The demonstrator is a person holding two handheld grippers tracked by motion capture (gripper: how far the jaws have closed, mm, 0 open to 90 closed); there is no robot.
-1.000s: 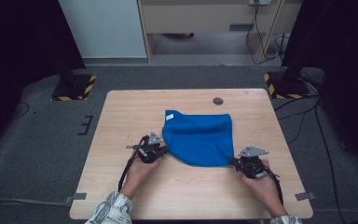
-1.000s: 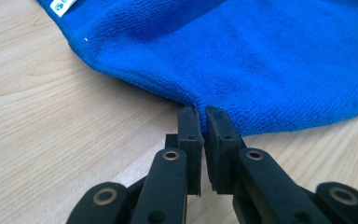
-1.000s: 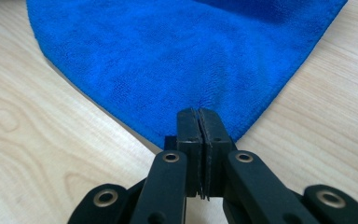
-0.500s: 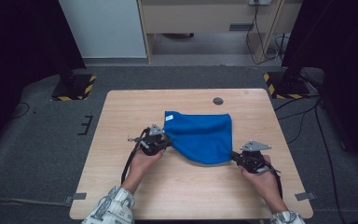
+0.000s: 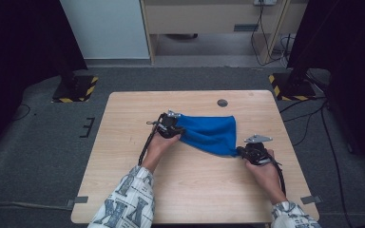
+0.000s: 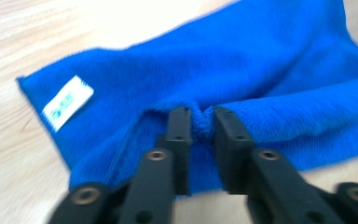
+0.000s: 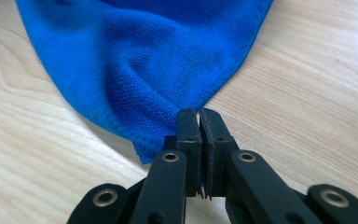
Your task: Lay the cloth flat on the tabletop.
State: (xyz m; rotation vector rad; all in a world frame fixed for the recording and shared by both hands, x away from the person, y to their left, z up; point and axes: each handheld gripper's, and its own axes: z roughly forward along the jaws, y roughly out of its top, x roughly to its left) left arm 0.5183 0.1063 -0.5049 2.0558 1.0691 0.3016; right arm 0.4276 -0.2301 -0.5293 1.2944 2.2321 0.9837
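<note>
Grey carpet lies around a light wooden table (image 5: 123, 190), and behind it stand a pale cabinet (image 5: 107, 28) and two dark stands with yellow and black striped feet. On the table lies a blue cloth (image 5: 209, 133), folded over itself and a little bunched, in the middle and slightly toward the far side; a small dark round spot (image 5: 222, 102) sits on the tabletop beyond it, apart from the cloth. The person's forearms, in patterned sleeves, come in from the near edge. The left gripper (image 5: 170, 124) is at the left end of the cloth. In the left gripper view its fingers (image 6: 179, 135) stand a little apart with a ridge of the blue fabric between them; they have just been opening, but the fabric is bunched tightly in the gap and touches both pads, so the hold looks loosened and not yet let go. A white label (image 6: 67, 101) is sewn near the corner of the cloth to the left of these fingers. The right gripper (image 5: 247, 152) is at the near right corner of the cloth. In the right gripper view its fingers (image 7: 189, 135) are clenched together on the very tip of that corner, and the cloth (image 7: 140, 60) spreads away from them over the wood.
</note>
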